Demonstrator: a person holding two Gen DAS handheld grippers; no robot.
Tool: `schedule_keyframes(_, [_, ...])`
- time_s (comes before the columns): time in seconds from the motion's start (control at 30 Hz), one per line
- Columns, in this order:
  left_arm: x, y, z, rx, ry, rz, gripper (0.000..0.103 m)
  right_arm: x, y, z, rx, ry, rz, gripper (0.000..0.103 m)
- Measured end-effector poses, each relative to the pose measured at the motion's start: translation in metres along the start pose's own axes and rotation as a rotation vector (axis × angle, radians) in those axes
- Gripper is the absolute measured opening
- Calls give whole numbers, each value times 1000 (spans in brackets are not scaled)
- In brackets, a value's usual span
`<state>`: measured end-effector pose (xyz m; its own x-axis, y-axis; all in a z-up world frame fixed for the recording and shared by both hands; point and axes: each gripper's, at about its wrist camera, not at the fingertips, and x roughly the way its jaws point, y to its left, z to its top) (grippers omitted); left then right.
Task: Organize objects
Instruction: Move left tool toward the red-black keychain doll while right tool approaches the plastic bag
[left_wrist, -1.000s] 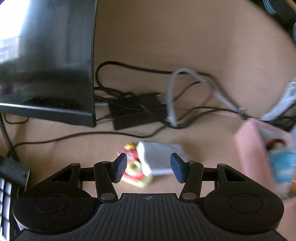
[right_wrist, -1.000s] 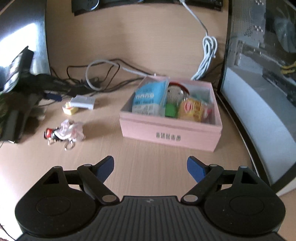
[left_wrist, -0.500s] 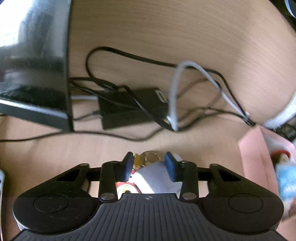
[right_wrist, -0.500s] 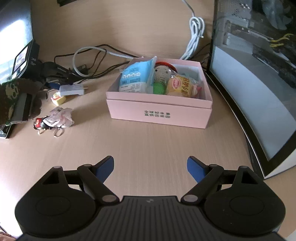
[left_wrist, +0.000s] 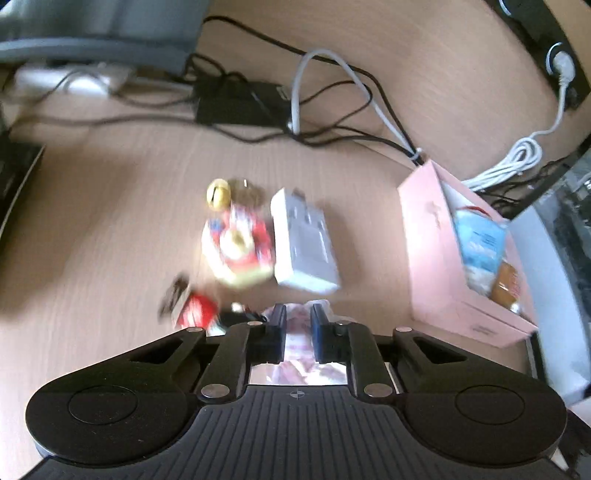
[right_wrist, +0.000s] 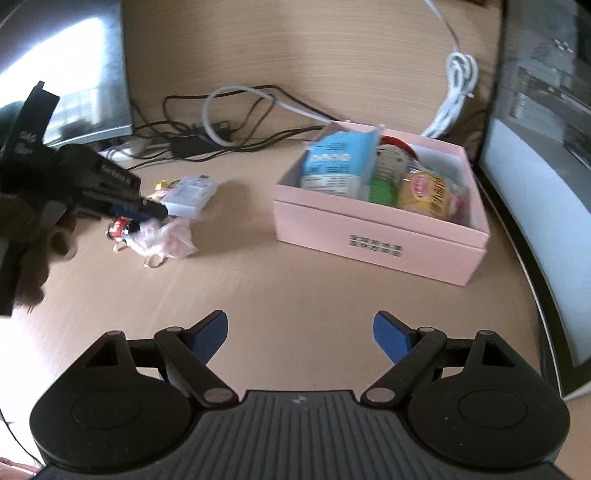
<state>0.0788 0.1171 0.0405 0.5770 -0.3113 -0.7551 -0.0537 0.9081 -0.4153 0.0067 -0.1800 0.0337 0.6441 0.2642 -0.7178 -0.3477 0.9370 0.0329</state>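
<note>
My left gripper (left_wrist: 297, 320) is shut on a crumpled clear plastic bag (left_wrist: 300, 345) with a red keychain charm (left_wrist: 195, 313) beside it. In the right wrist view the left gripper (right_wrist: 155, 212) sits over that bag (right_wrist: 166, 238). A white charger block (left_wrist: 304, 243) and a red-and-yellow toy (left_wrist: 240, 243) with a gold bell (left_wrist: 218, 194) lie just beyond. The pink box (left_wrist: 439, 266) holds a blue packet (right_wrist: 338, 162), a doll (right_wrist: 391, 162) and a yellow snack pack (right_wrist: 428, 192). My right gripper (right_wrist: 300, 334) is open and empty, above the bare desk in front of the box.
Tangled black and white cables (left_wrist: 332, 107) and a black power brick (left_wrist: 236, 103) lie at the back. A monitor (right_wrist: 66, 74) stands at the left. A glass-sided computer case (right_wrist: 543, 155) stands right of the box. A coiled white cable (right_wrist: 456, 92) lies behind it.
My left gripper has pulled back from the charger and toy and closed further on the plastic bag. My right gripper has moved closer to the box and stays open.
</note>
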Motion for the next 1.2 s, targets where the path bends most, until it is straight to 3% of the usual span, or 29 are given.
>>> schedule_keyframes(0.27, [-38,0,-52,-34,-3,-60,15,2,15,1,-98,-17,63,87])
schedule_keyframes(0.37, [-62,7,-62,-69,-96,-10,17,5,20,4,-131,-21,88,87])
schedule_keyframes(0.5, [-98,22,-68,-54,-242,117,18,17,36,11,-209,-1,144,87])
schedule_keyframes(0.63, [-117,40,-70,-109,-279,178,18,29,56,24,-233,5,233,87])
schedule_keyframes(0.77, [-118,47,-72,-139,-264,210,18,49,78,37,-254,-4,263,85])
schedule_keyframes(0.8, [-116,48,-71,-146,-254,207,18,55,82,39,-261,3,263,81])
schedule_keyframes(0.87, [-109,47,-68,-151,-222,196,18,69,90,41,-290,40,235,49])
schedule_keyframes(0.93, [-102,46,-62,-150,-188,206,18,77,89,40,-299,67,169,40])
schedule_keyframes(1.07, [-90,36,-54,-49,-186,219,18,73,61,34,-263,68,25,39])
schedule_keyframes(1.2, [-68,25,-37,51,-129,210,18,57,26,29,-171,77,31,45])
